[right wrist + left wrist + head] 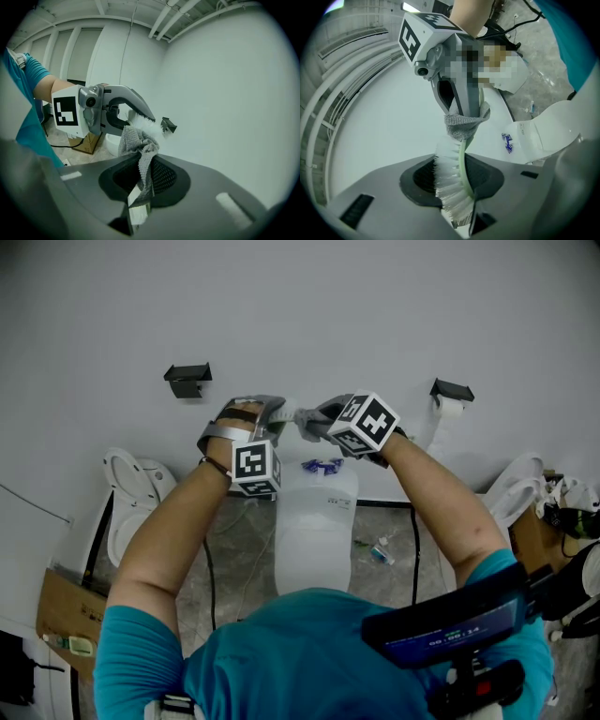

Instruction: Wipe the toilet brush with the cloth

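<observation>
My left gripper (270,416) is shut on the toilet brush (452,185), which has white bristles on a pale green spine; the brush head stands between the jaws and points away from me. My right gripper (314,421) is shut on the grey cloth (140,161). The bunched end of the cloth (464,123) presses against the far tip of the brush. In the right gripper view the white bristles (140,123) show just beyond the cloth, under the left gripper (105,110). Both grippers are held up close together in front of the white wall, above the toilet.
A white toilet tank (314,521) stands right below the grippers. More toilets stand at the left (127,488) and right (514,491). On the wall are a black bracket (187,379) and a paper roll holder (452,395). A cardboard box (61,615) and cables lie on the floor.
</observation>
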Tool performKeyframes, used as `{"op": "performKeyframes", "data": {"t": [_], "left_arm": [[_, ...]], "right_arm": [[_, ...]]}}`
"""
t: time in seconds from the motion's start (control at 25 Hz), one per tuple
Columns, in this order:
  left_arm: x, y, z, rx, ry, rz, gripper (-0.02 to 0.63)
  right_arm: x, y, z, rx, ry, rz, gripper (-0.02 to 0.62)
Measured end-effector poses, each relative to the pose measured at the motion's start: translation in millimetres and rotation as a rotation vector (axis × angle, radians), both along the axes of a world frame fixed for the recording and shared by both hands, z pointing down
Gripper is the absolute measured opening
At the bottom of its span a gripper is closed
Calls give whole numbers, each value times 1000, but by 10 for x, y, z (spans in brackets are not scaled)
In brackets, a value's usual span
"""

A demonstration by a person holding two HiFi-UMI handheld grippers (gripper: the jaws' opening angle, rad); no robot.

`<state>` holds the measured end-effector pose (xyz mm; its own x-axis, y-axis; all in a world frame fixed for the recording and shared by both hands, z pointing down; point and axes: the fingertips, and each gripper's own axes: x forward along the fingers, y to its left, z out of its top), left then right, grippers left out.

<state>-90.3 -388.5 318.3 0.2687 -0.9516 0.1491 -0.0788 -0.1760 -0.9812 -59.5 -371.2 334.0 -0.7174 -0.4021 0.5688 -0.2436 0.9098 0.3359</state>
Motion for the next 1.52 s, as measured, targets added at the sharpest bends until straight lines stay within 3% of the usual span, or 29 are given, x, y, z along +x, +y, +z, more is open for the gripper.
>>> {"op": "performKeyframes", "data": {"t": [1.52], "left_arm": [[-227, -162, -21, -17, 22, -33, 147]], "right_arm": [[615, -212, 472, -22, 280, 40, 46]]}}
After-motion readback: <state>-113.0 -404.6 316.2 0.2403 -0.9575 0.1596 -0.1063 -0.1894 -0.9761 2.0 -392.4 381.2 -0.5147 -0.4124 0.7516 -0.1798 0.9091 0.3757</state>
